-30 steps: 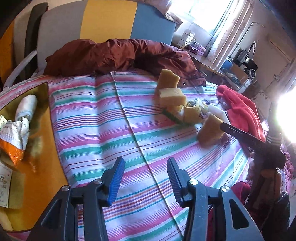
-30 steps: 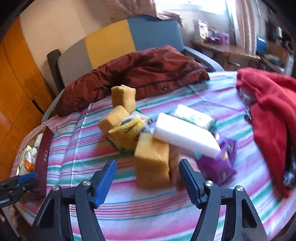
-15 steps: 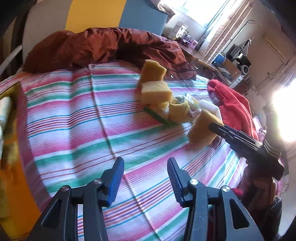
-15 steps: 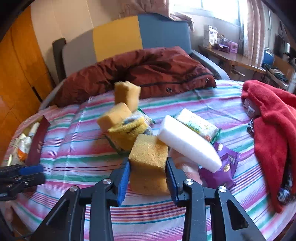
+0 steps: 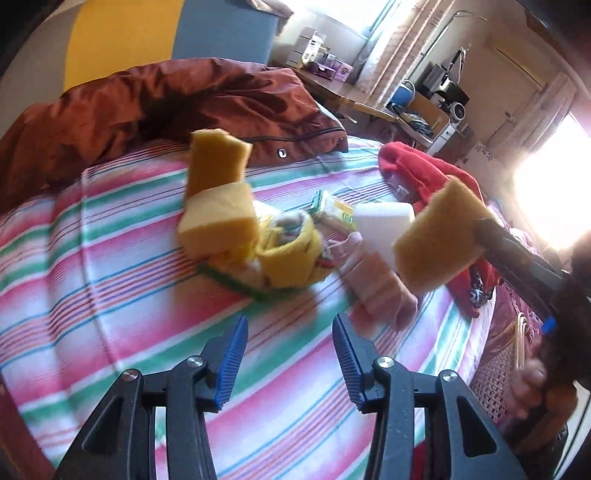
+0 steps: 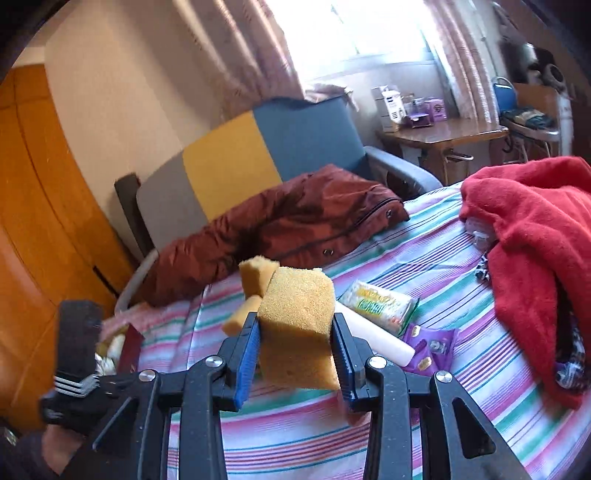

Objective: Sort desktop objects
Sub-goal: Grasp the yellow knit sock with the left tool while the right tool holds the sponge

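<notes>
A lived-in room of a home, most likely a bedroom or sitting room, is showing in both views. A striped cloth (image 5: 110, 258) in pink, green and white is covering the wide soft surface in front. A dark red padded jacket (image 6: 295, 225) and a red fleece garment (image 6: 535, 240) are lying on it. Behind them an upholstered chair (image 6: 258, 155) in grey, yellow and blue panels is standing against a plain wall. Daylight is pouring through a curtained window (image 6: 369, 33). A wooden side table (image 6: 443, 134) is holding small bottles and boxes, and orange wooden panelling (image 6: 33, 221) is lining one side.
</notes>
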Demonstrator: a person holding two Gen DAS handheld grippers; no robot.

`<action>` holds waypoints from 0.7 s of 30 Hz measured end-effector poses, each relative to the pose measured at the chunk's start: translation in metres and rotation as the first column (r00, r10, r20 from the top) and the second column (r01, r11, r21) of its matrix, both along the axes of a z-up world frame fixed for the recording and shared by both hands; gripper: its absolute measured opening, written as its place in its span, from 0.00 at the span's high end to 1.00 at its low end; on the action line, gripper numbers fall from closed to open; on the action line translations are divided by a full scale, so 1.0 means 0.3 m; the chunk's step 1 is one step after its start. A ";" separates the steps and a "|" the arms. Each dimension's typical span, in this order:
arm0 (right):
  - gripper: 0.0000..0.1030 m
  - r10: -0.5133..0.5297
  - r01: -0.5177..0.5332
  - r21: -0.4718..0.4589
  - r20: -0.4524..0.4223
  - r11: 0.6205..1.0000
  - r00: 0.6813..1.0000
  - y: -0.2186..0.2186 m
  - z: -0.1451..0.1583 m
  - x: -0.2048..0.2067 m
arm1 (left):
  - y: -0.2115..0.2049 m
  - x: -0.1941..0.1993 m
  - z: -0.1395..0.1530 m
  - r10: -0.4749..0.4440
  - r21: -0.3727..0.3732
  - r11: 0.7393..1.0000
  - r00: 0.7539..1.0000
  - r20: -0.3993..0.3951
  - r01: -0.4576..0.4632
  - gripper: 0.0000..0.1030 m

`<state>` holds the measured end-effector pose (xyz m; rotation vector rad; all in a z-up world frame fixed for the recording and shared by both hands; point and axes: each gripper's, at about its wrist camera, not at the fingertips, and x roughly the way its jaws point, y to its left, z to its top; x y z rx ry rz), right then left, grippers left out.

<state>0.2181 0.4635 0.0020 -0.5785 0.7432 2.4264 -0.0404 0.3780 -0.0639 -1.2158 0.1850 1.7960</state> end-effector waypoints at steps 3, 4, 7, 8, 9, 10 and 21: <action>0.63 -0.017 0.017 -0.013 -0.011 1.000 1.000 0.020 0.002 0.014 | 0.058 -0.019 -0.024 0.010 -0.013 1.000 1.000 -0.003 -0.010 0.53; 0.63 -0.019 0.019 -0.012 -0.010 1.000 1.000 0.023 0.002 0.013 | 0.082 -0.027 -0.035 0.013 -0.023 1.000 1.000 -0.009 -0.014 0.53; 0.63 -0.026 0.026 -0.008 -0.011 1.000 1.000 0.029 0.006 0.021 | 0.135 -0.042 -0.059 0.023 -0.046 0.999 1.000 -0.016 -0.023 0.53; 0.63 -0.026 0.026 -0.013 -0.017 1.000 1.000 0.032 0.005 0.024 | 0.148 -0.045 -0.065 0.023 -0.050 0.998 1.000 -0.015 -0.024 0.53; 0.63 -0.025 0.025 -0.015 -0.021 1.000 0.999 0.033 0.005 0.027 | 0.161 -0.050 -0.072 0.025 -0.055 0.998 1.000 -0.012 -0.025 0.52; 0.63 -0.021 0.021 -0.014 -0.021 1.000 1.000 0.034 0.005 0.026 | 0.174 -0.051 -0.077 0.026 -0.060 0.998 1.000 -0.014 -0.027 0.52; 0.61 -0.016 0.017 -0.013 0.016 1.000 1.000 0.033 -0.007 0.013 | 0.298 -0.075 -0.086 0.006 -0.079 0.997 0.995 -0.102 -0.014 0.51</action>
